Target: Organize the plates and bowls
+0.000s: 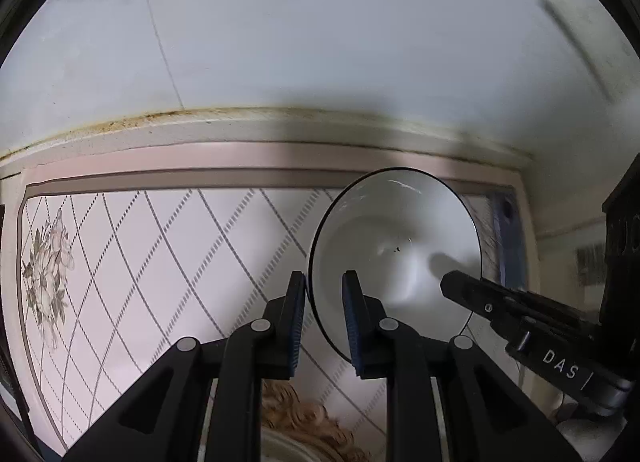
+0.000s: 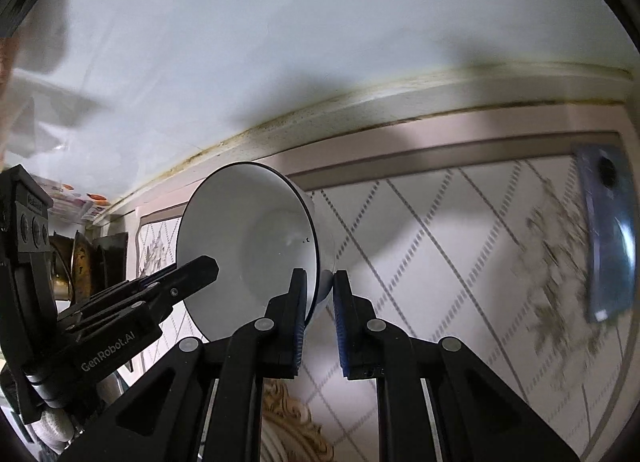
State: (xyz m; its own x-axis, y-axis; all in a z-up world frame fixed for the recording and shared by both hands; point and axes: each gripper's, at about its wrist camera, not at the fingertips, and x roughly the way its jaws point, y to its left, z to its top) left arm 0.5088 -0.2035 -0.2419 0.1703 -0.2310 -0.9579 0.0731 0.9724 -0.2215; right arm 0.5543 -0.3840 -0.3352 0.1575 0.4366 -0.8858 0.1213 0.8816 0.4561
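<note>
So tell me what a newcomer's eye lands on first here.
The white bowl with a dark rim, held tilted above the diamond-patterned tablecloth. The left gripper and right gripper each pinch its rim from opposite sides. Behind runs a grimy seam where the counter meets the wall.

Lettering on the two grippers

White letters "DAS" stand on the black body of the right gripper [image 1: 448, 282], seen from the left wrist; "GenRobot.AI" stands in white on the black body of the left gripper [image 2: 212, 264], seen from the right wrist.
</note>
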